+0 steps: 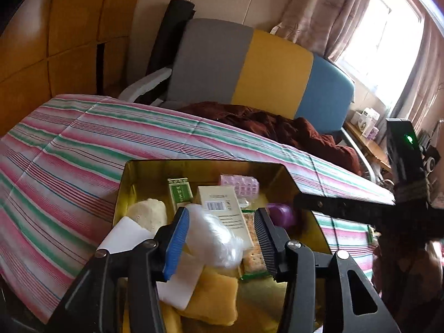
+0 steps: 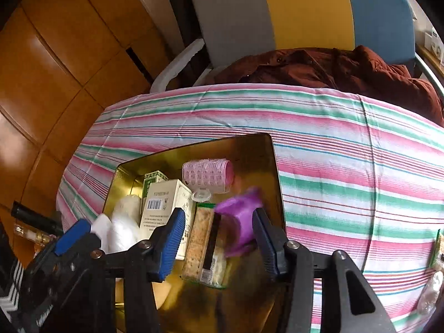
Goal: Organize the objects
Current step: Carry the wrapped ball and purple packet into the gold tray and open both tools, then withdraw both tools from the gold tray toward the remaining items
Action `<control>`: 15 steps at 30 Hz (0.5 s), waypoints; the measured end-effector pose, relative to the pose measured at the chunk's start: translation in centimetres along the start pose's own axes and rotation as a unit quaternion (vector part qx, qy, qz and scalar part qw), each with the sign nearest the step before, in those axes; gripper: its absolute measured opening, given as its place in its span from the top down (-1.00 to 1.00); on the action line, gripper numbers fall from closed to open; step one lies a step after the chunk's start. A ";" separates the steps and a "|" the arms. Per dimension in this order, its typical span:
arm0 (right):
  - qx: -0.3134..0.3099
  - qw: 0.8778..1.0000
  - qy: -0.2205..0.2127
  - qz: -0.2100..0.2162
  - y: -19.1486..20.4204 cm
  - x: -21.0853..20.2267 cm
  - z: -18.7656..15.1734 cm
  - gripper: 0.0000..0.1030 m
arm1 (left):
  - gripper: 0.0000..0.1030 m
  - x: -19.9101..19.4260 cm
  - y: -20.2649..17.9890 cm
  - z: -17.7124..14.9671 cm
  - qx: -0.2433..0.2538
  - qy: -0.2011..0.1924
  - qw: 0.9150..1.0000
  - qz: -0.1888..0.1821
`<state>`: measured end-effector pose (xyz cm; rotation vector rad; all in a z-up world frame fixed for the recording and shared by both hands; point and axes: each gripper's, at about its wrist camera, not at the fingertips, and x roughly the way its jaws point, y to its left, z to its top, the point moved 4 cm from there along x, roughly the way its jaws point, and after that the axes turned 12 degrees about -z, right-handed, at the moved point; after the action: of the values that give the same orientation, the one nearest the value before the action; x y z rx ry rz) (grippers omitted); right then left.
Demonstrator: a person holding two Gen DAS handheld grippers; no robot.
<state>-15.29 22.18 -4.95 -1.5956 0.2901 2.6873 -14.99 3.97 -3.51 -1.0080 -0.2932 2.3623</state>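
A gold tin [image 1: 205, 164] stands on the striped cloth and holds several small things. My left gripper [image 1: 222, 238] hovers over its near part, open, with a clear plastic bag [image 1: 211, 238] lying loose between the blue and black fingers. A cream barcoded box [image 1: 224, 211], a green box [image 1: 180, 191], a pink hair roller [image 1: 240, 184] and a cracker packet [image 1: 252, 255] lie around it. My right gripper [image 2: 219, 238] is open over the same tin [image 2: 259, 149]. A blurred purple object [image 2: 238, 222] sits just inside its right finger, beside the cracker packet [image 2: 205, 244].
The striped cloth [image 2: 347, 152] covers the table around the tin. Behind it stands a grey, yellow and blue chair [image 1: 272, 72] with a brown jacket [image 2: 333, 66] on the seat. Wooden cupboards [image 2: 55, 69] are at left. Snack packets [image 2: 437, 244] lie at the cloth's right edge.
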 end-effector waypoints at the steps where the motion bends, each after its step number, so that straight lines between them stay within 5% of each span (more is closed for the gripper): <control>1: -0.001 1.000 0.006 0.001 0.0 0.1 -0.4 0.01 | 0.04 0.1 0.1 -0.1 0.000 0.002 1.000 0.000; 15: -0.019 1.000 -0.004 -0.007 0.7 -0.8 -5.6 0.01 | -0.09 -1.5 -0.7 -2.8 0.017 0.010 1.000 0.022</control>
<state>-10.13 20.66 -6.75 -1.5893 0.2290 2.7052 -11.82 3.63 -4.26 -1.0306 -0.2247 2.3877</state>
